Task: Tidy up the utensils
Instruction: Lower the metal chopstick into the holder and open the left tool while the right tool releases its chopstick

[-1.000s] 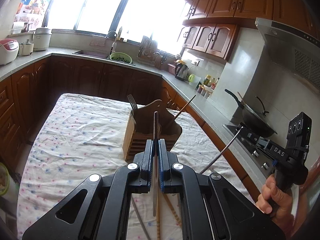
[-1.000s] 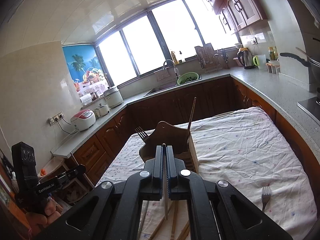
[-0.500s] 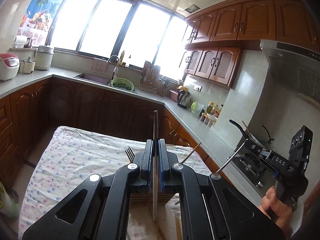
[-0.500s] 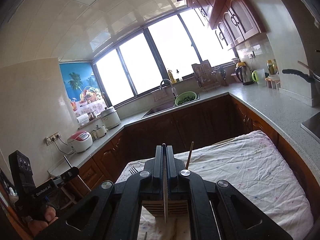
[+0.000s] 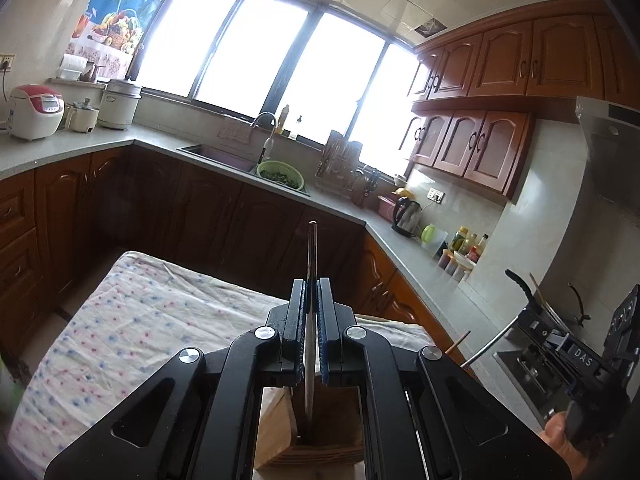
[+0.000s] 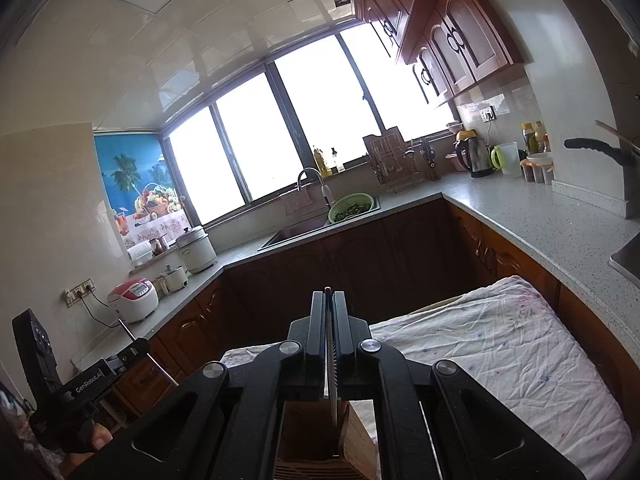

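My left gripper (image 5: 311, 285) is shut on a thin dark utensil (image 5: 311, 248), seen edge-on. Its lower end hangs at the opening of the wooden utensil holder (image 5: 276, 436) under the jaws. My right gripper (image 6: 330, 295) is shut on a thin metal utensil (image 6: 331, 380) whose tip hangs just above the same wooden holder (image 6: 358, 440). Each gripper appears in the other's view: the right gripper (image 5: 524, 318) at the right edge with a silver handle sticking out, the left gripper (image 6: 138, 347) at the lower left with a thin rod. A chopstick tip (image 5: 460, 340) pokes up beside the holder.
The holder stands on a table with a floral cloth (image 5: 140, 320) (image 6: 500, 360). Wooden cabinets and a grey counter ring the room, with a sink and green colander (image 5: 280, 174), a kettle (image 5: 406, 216), a rice cooker (image 5: 34, 114) and a wok (image 5: 532, 300) on the stove. A hand (image 5: 560, 438) grips the right tool.
Both grippers moved forward over the holder and tipped upward, still shut on their utensils. The holder slid from mid-frame to under the jaws, and the loose chopsticks and fork on the cloth left view.
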`<move>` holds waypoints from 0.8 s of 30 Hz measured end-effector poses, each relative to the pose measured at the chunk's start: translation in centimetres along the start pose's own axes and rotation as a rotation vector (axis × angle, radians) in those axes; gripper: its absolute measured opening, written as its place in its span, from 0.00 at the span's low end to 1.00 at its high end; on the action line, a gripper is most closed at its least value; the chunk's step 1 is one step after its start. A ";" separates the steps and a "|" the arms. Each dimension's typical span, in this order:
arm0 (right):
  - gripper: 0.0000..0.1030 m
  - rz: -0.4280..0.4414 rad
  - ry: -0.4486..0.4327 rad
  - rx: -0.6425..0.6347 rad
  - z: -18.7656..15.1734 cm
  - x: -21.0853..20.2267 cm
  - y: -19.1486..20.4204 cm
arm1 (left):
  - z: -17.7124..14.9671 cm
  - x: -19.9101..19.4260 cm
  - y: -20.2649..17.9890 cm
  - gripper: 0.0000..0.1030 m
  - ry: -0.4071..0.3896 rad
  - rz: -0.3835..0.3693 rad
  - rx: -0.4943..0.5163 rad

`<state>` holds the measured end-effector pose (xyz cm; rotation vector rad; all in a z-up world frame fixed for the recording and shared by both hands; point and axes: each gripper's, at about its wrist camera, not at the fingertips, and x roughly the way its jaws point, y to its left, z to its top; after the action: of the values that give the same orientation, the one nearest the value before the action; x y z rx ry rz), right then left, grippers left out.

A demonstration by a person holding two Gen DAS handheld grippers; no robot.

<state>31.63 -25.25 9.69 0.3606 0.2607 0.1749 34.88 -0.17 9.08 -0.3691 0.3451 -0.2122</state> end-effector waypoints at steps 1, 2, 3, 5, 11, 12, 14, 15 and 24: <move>0.02 0.000 0.006 0.004 -0.5 0.4 -0.2 | -0.6 0.3 0.2 0.04 0.001 0.010 -0.001; 0.02 -0.003 0.012 0.005 -1.1 0.8 -0.3 | -1.1 0.7 0.4 0.04 0.001 0.018 -0.001; 0.02 -0.005 0.018 0.004 -1.6 1.2 -0.4 | -1.5 0.9 0.6 0.04 0.002 0.024 -0.002; 0.02 -0.005 0.033 0.006 -2.4 2.0 -0.5 | -2.4 1.5 0.8 0.04 0.003 0.031 -0.005; 0.02 -0.014 0.073 0.006 -4.3 3.7 -0.7 | -4.4 3.2 0.4 0.04 0.047 0.026 0.026; 0.02 -0.016 0.072 0.004 -4.4 3.8 -0.7 | -4.6 3.4 0.3 0.04 0.055 0.026 0.034; 0.02 -0.022 0.071 -0.001 -4.4 3.8 -0.7 | -5.1 3.8 0.1 0.04 0.075 0.023 0.045; 0.02 -0.023 0.073 -0.002 -4.4 3.8 -0.8 | -5.2 3.9 0.1 0.05 0.077 0.022 0.049; 0.02 -0.031 0.092 0.000 -4.2 4.2 -1.0 | -4.9 4.1 0.1 0.05 0.106 0.030 0.046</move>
<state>34.53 -23.89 4.56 0.3492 0.3567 0.1615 36.88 -2.71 3.61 -0.3082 0.4492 -0.2105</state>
